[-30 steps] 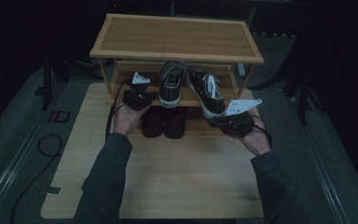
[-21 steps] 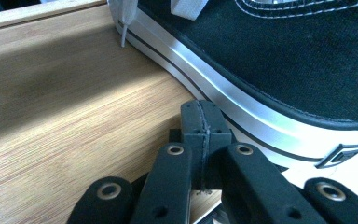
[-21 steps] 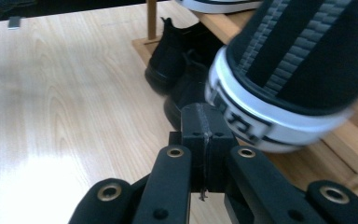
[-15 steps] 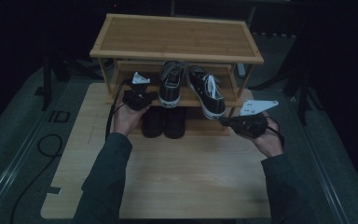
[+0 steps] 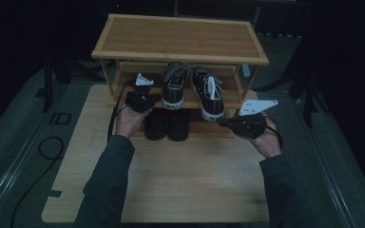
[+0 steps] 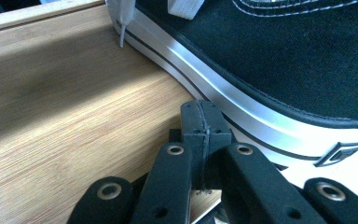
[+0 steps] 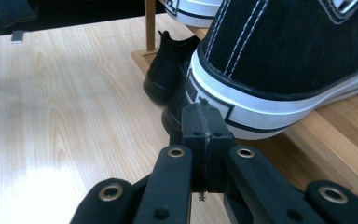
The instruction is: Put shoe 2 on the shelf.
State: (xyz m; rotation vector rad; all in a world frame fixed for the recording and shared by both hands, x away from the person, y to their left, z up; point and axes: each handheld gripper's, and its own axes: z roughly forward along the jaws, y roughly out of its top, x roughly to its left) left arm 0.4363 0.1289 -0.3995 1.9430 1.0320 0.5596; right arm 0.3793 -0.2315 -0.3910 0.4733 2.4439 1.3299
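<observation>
Change: right tongs (image 5: pixel 224 122) drawn back from the right sneaker (image 5: pixel 210 92) since a second ago, now off its heel toward the person; left tongs (image 5: pixel 156 97) where they were, beside the left sneaker (image 5: pixel 175 85).
Right tongs: pressed together, pinching nothing; tips (image 7: pixel 204 116) just short of the white heel rubber (image 7: pixel 242 105), whether touching or a hair apart hard to tell.
Left tongs: pressed together, empty; tips (image 6: pixel 200 116) hard against the white sole stripe (image 6: pixel 223 100) of the left sneaker.
Sneakers: both on the middle shelf (image 5: pixel 138 92) of the wooden shoe rack (image 5: pixel 180 35), heels toward the person, toes pointing away under the top board.
Key relation: right sneaker ahead of and slightly above the right tongs, long axis running away from the tips and angled a little, heel jutting past the shelf edge; right hand (image 5: pixel 266 140) by far the nearer to it.
Below: pair of dark boots (image 5: pixel 167 124) on the desk (image 5: pixel 180 180), just beside and lower than both tongs.
Right hand pose: palm up under the tool, wrist bent inward, tongs roughly level and aimed sideways at the heel.
Left hand (image 5: pixel 129 121) pose: raised to shelf height, forearm straight in from below, tongs aimed sideways at the sneaker's sole.
Next move, judged: a nudge or a grasp at the heel, tongs first needing to spread for any grasp.
</observation>
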